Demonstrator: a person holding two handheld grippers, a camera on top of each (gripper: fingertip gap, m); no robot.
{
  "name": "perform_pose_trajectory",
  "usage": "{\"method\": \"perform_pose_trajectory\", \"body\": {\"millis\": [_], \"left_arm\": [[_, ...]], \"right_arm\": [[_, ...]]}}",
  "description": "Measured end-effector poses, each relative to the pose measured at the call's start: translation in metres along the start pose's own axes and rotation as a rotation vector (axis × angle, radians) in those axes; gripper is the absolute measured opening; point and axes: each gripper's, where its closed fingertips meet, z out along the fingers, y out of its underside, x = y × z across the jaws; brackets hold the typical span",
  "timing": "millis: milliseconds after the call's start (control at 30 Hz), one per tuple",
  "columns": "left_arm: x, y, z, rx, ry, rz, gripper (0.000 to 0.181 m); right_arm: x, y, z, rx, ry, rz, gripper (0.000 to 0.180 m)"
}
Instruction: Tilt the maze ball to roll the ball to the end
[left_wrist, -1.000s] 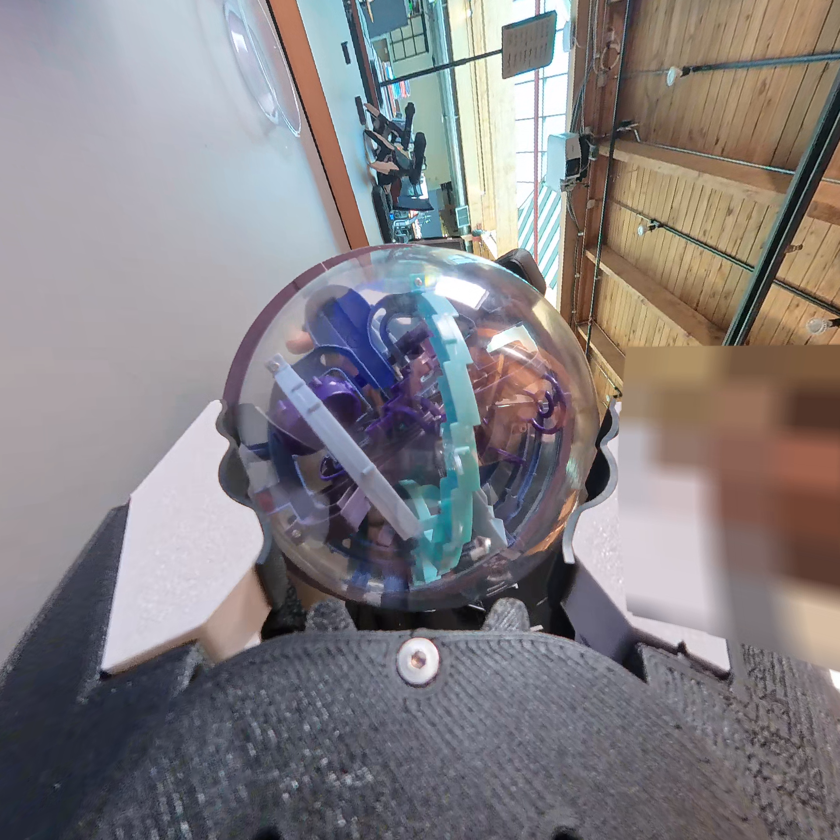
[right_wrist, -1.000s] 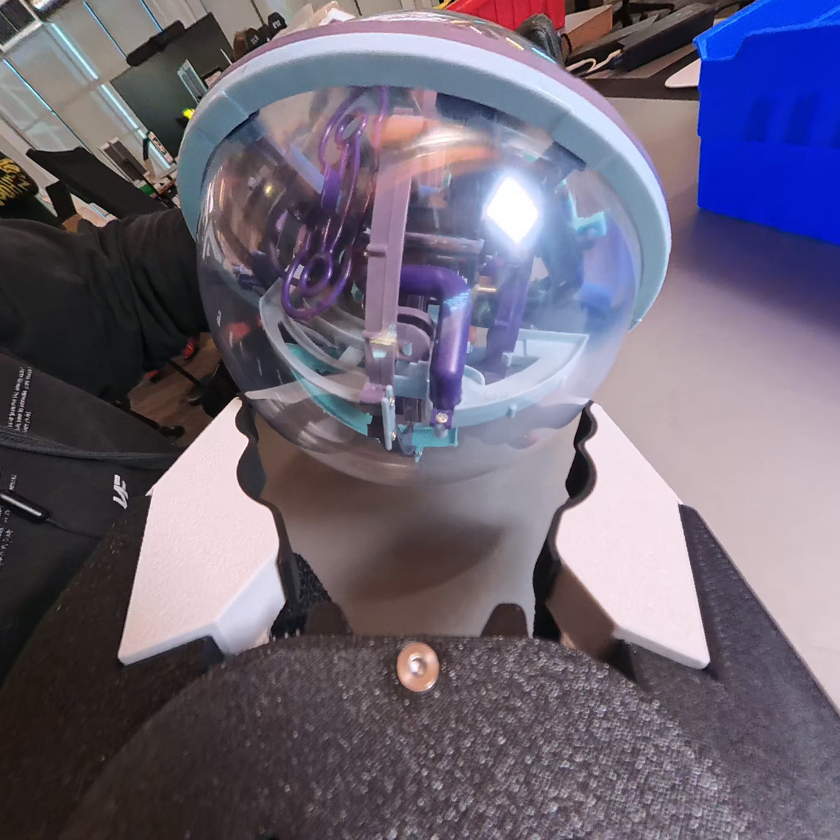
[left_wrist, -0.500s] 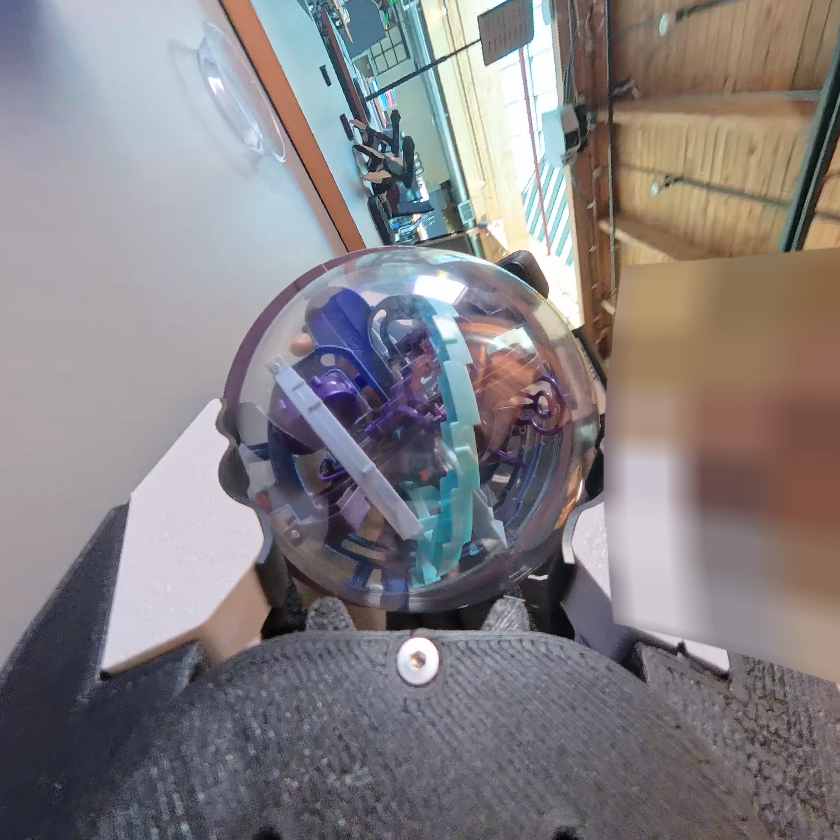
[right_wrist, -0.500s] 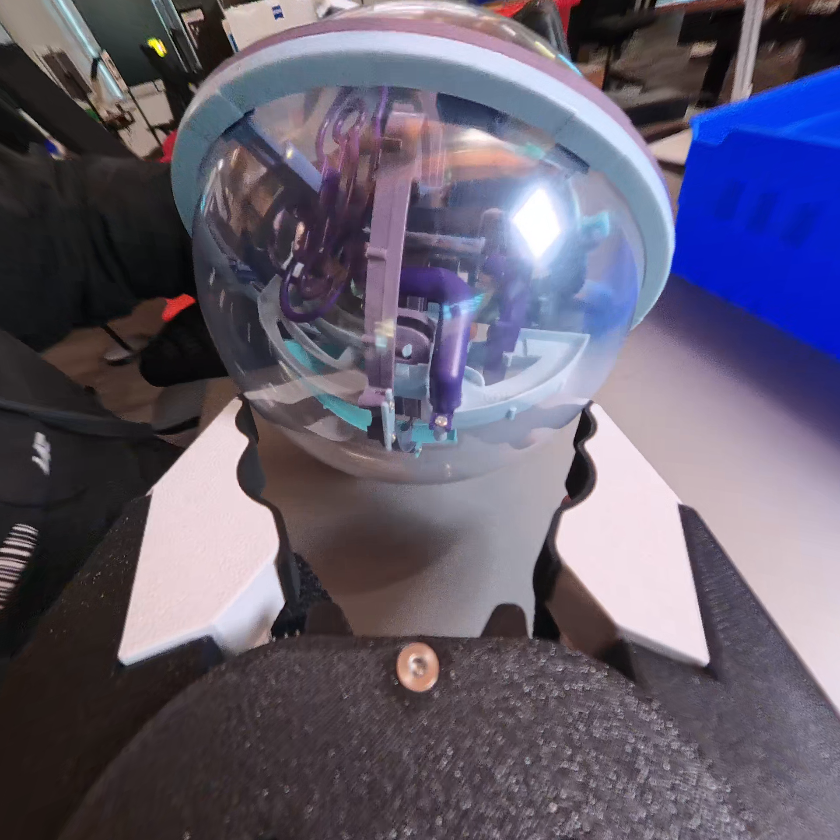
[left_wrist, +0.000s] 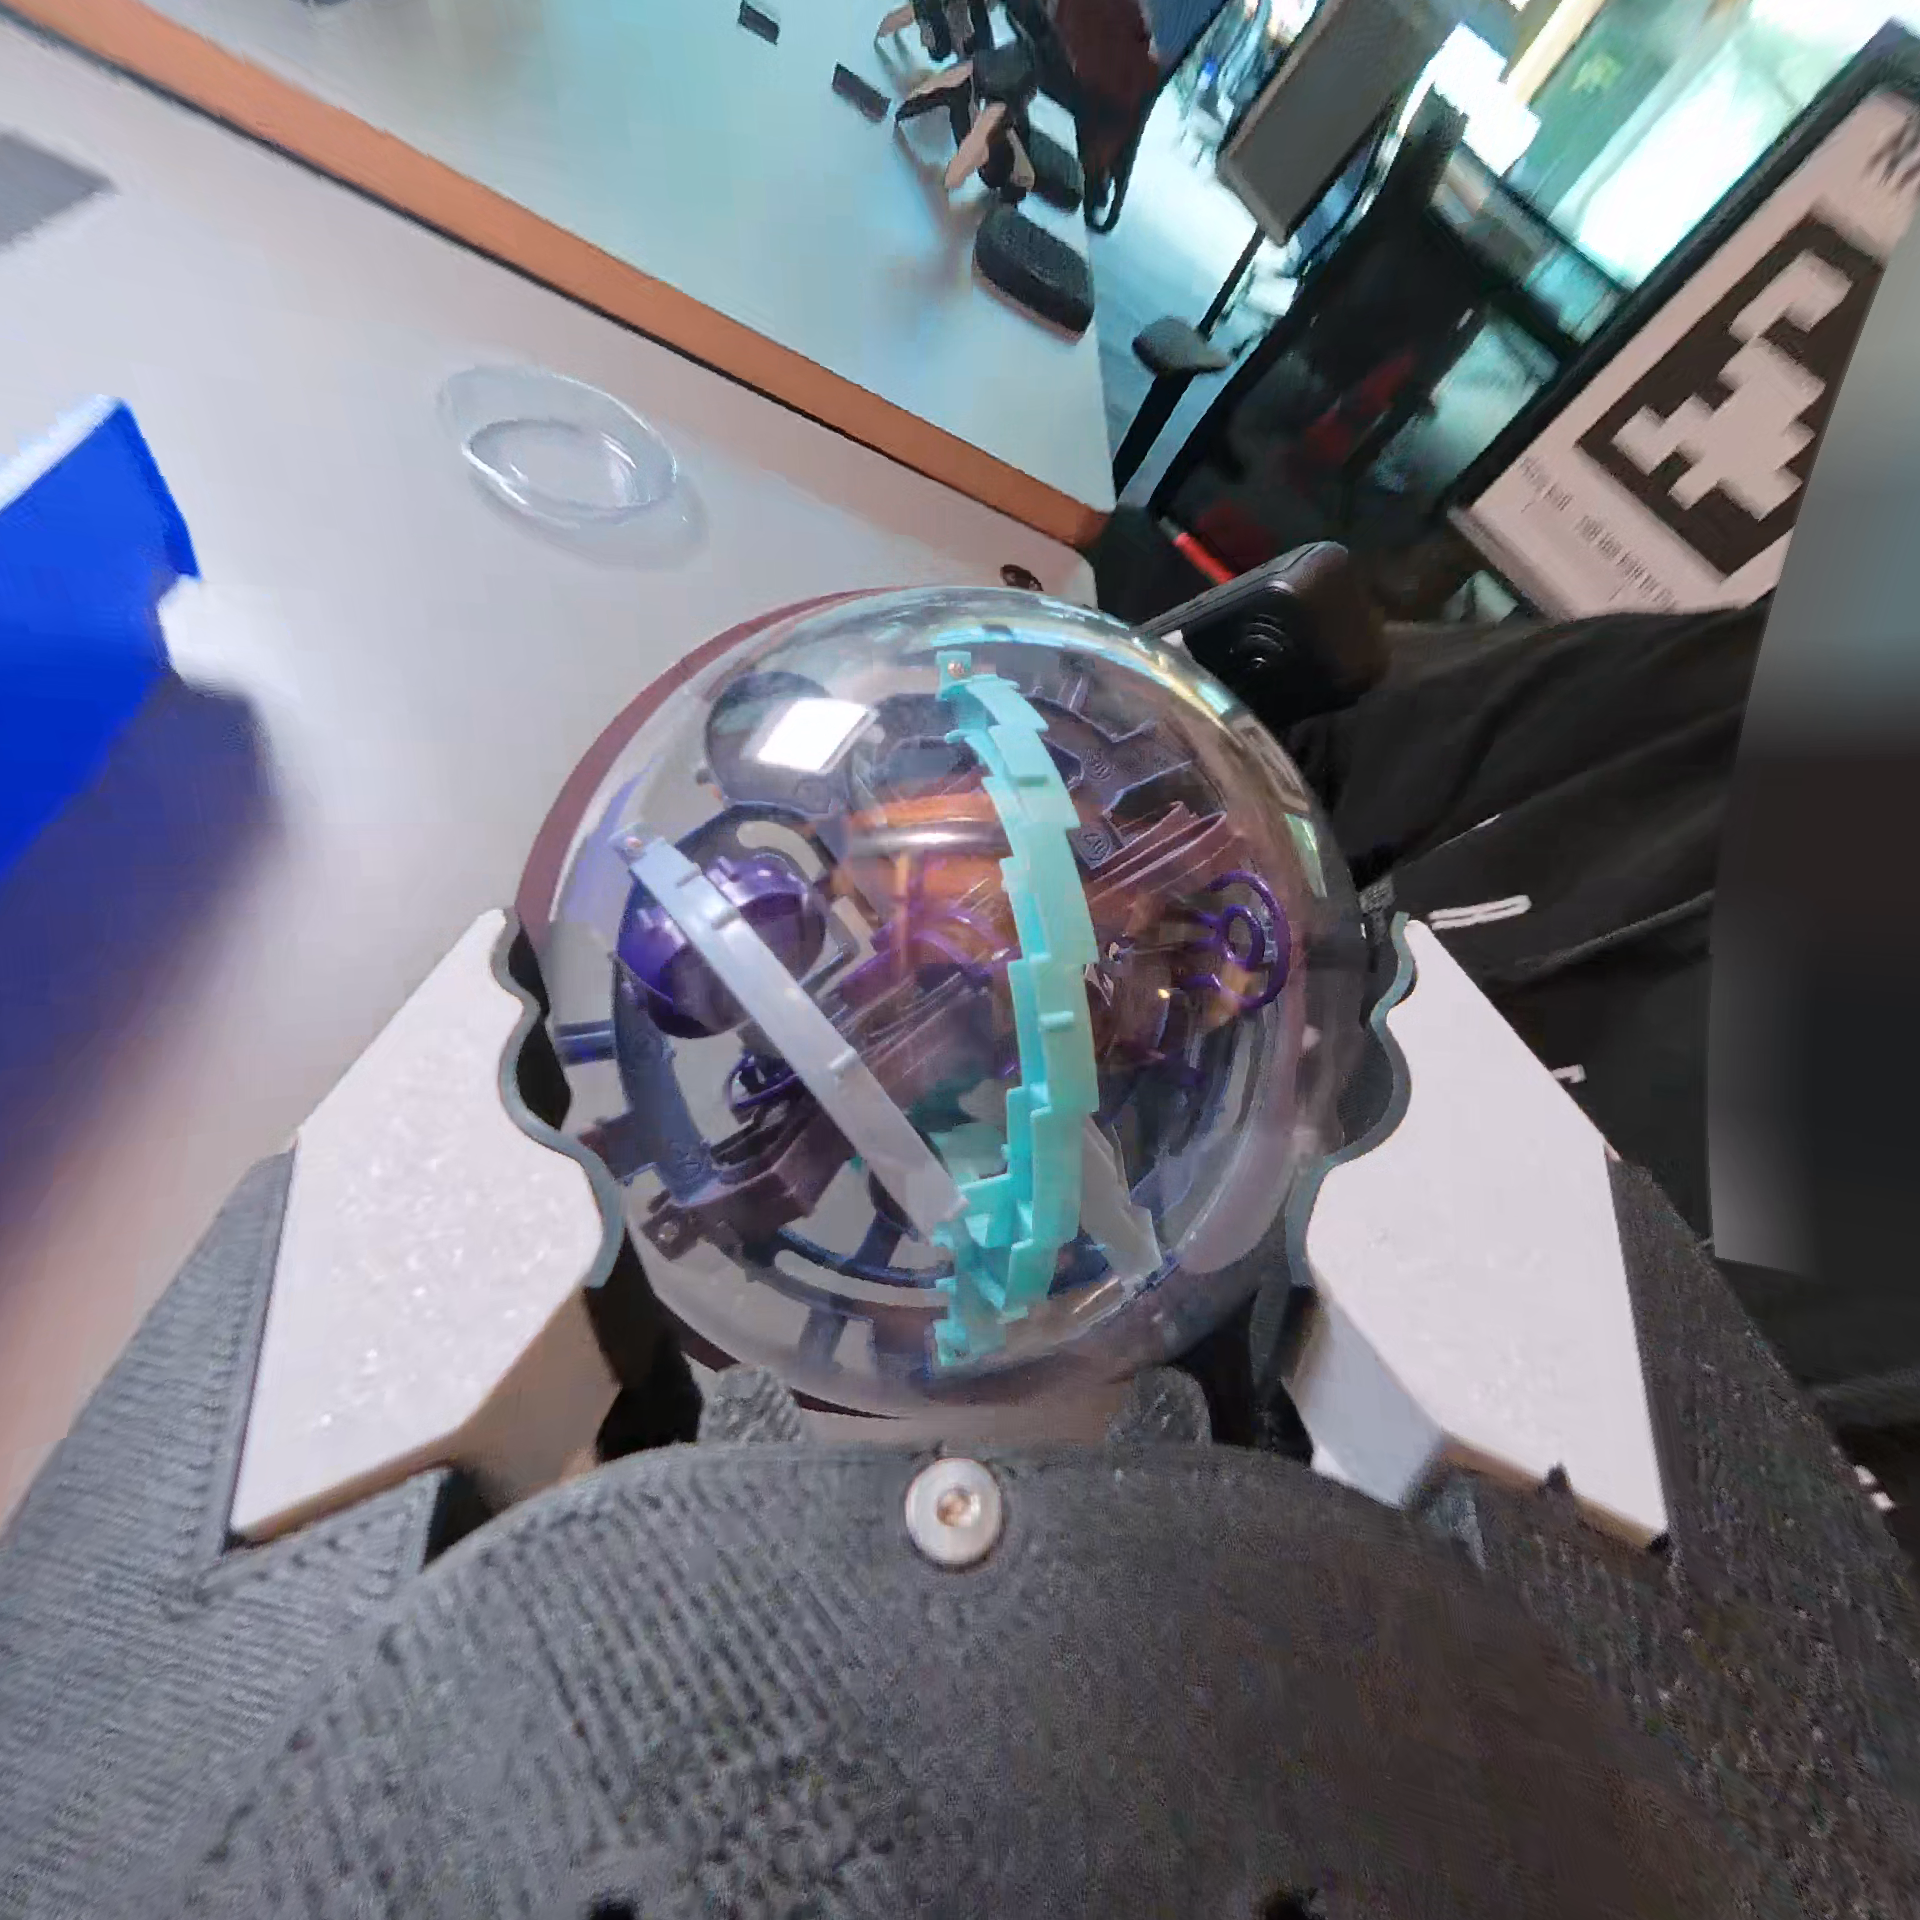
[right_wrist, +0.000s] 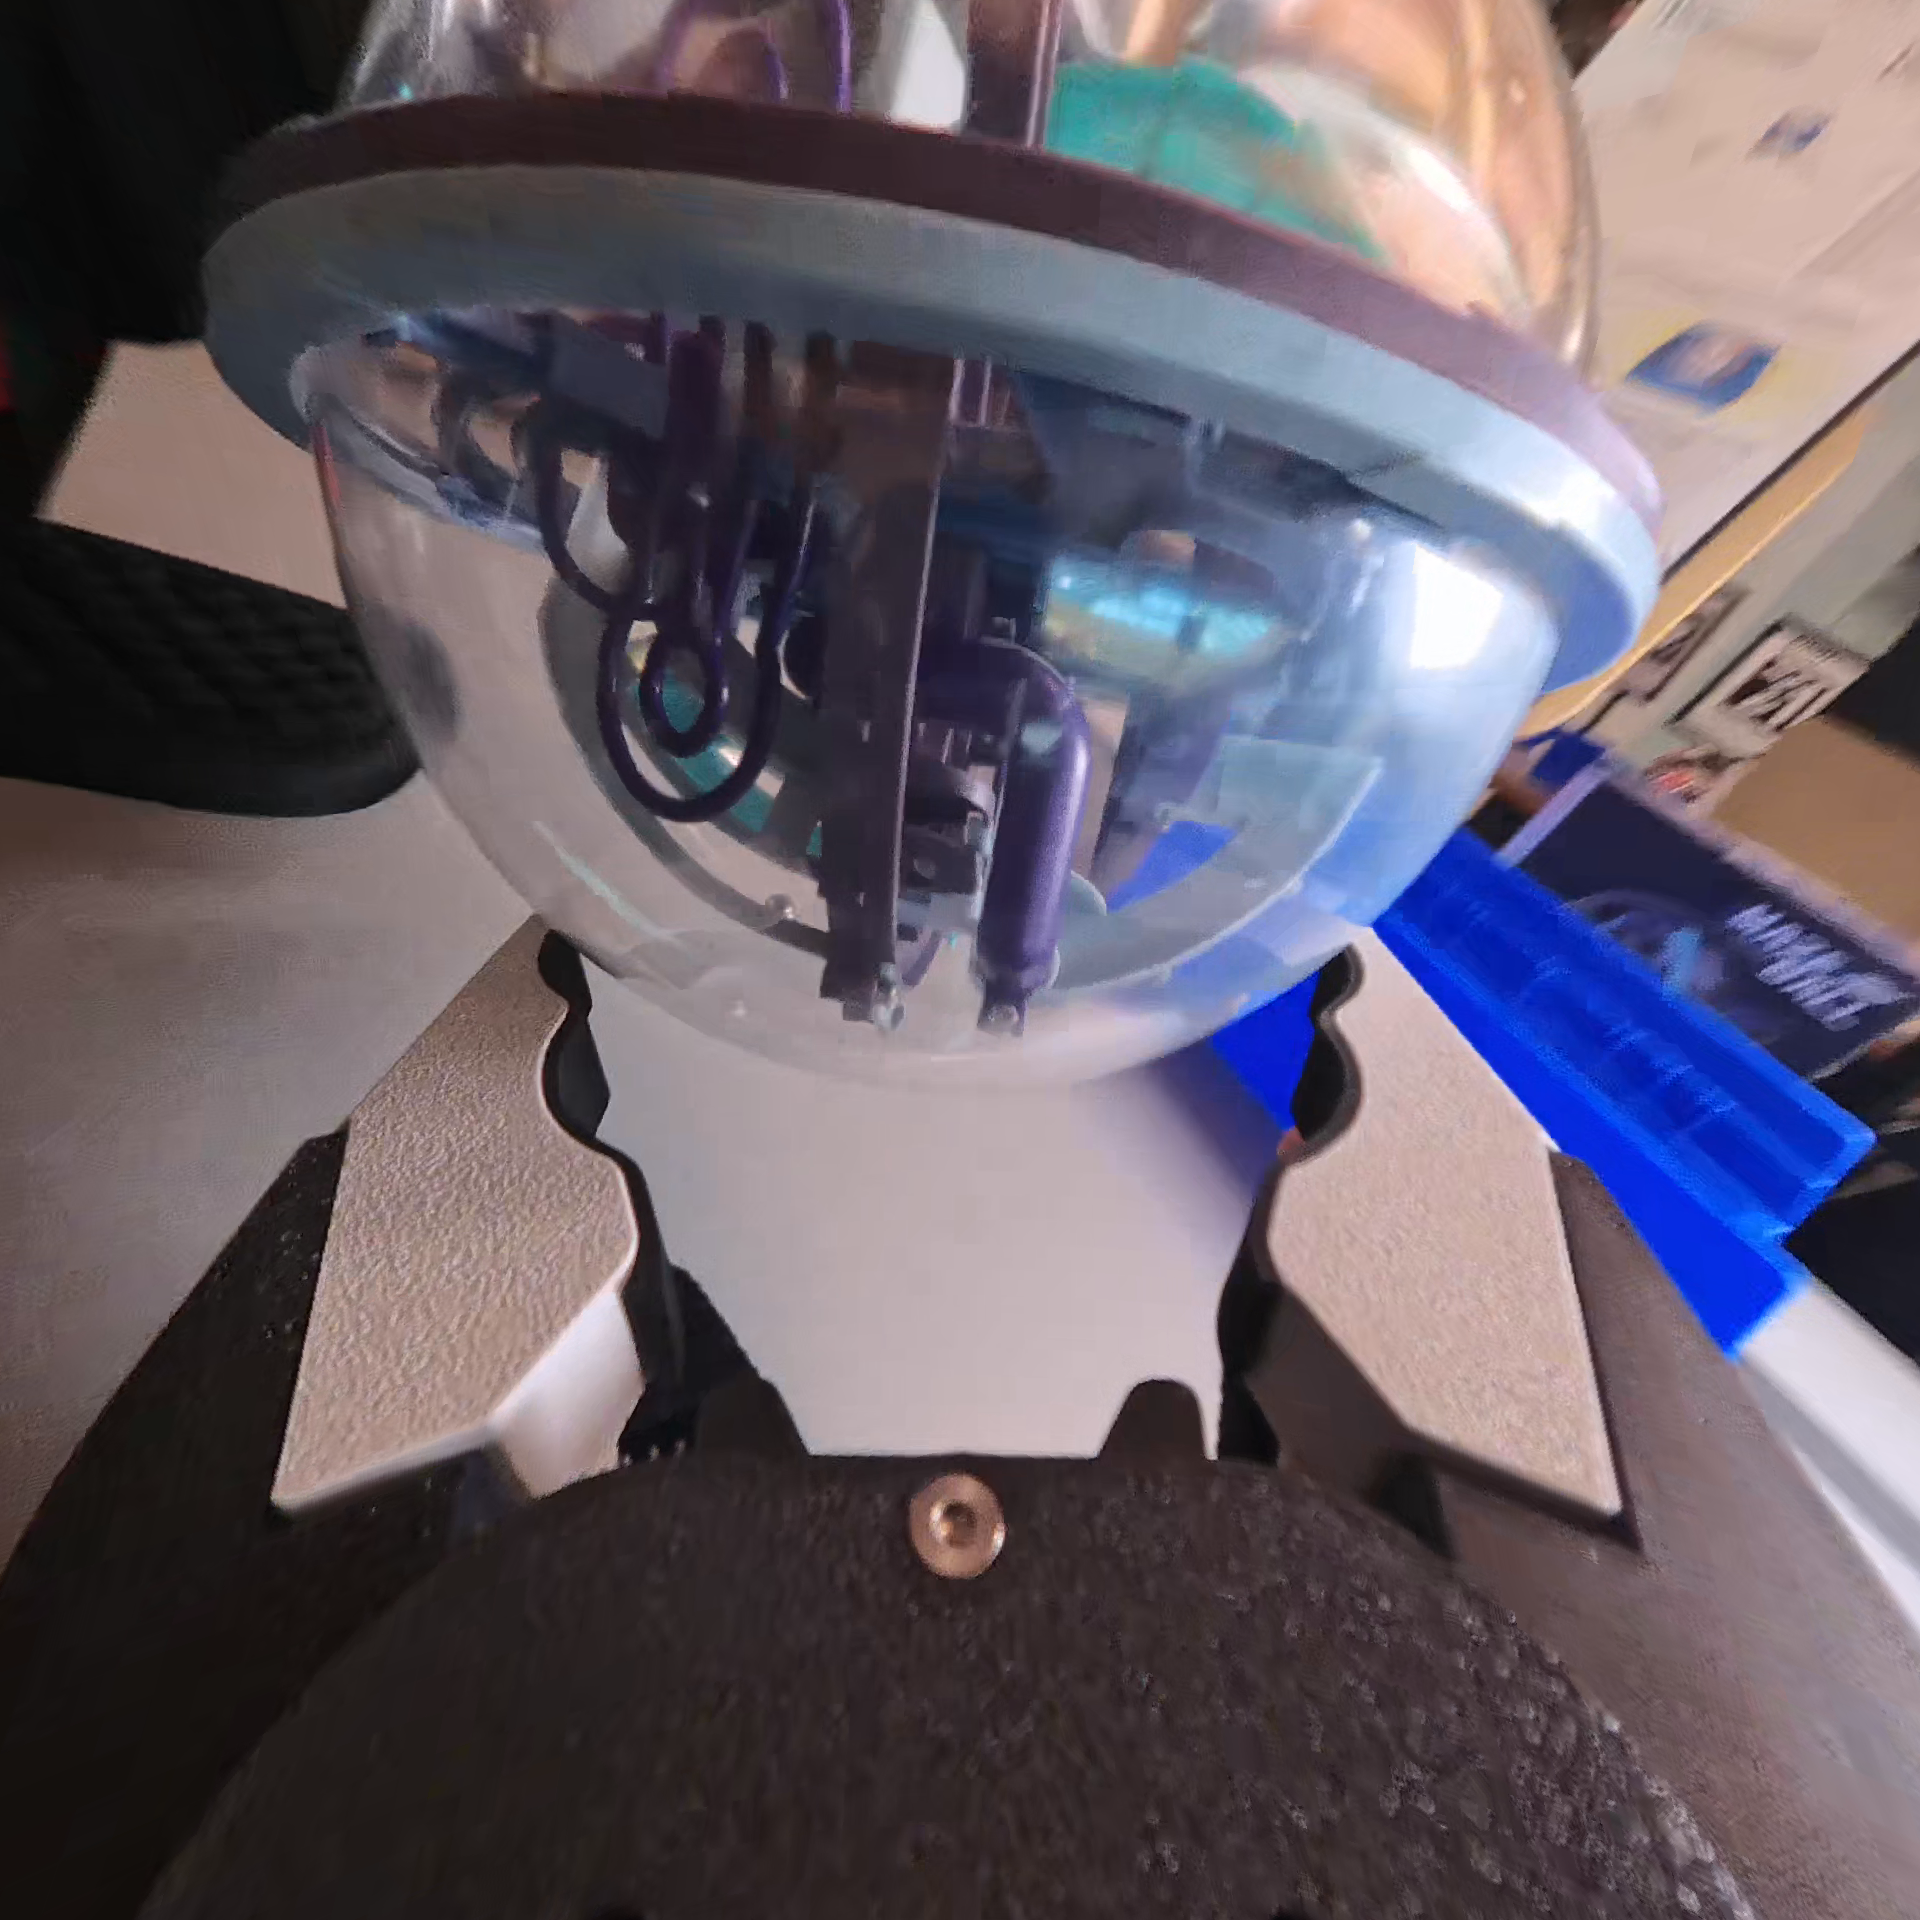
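Between left tool fingers: maze ball, table edge beyond.

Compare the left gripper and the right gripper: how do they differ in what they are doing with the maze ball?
The left gripper has its fingers on either side of the maze ball, gripping it; the right gripper stands open with the ball ahead of its fingertips, not between them. The left views the clear dome, the right the ball's pale blue rim from below. Both have white fingers.

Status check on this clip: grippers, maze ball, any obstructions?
Left gripper shut on maze ball. Right gripper open beneath it, not gripping. Ball lifted off grey table; blue bin nearby, clear.
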Motion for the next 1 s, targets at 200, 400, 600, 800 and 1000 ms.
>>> {"method": "perform_pose_trajectory", "body": {"millis": [200, 400, 600, 800, 1000], "left_arm": [[0.046, -0.040, -0.003, -0.075, -0.120, 0.382, 0.151], [0.101, -0.080, 0.003, -0.200, -0.320, 0.821, 0.151], [0.166, -0.116, 0.001, -0.198, -0.419, 1.143, 0.150], [0.217, -0.131, -0.003, -0.207, -0.500, 1.376, 0.150], [0.233, -0.126, -0.002, -0.272, -0.516, 1.413, 0.150]], "right_arm": [[0.029, -0.046, -0.012, 0.107, 0.246, -0.252, 0.135], [0.066, -0.109, -0.038, 0.216, 0.516, -0.497, 0.133], [0.080, -0.184, -0.070, 0.370, 0.681, -0.676, 0.131], [0.078, -0.237, -0.092, 0.473, 0.779, -0.779, 0.125], [0.067, -0.242, -0.094, 0.501, 0.789, -0.737, 0.122]]}}
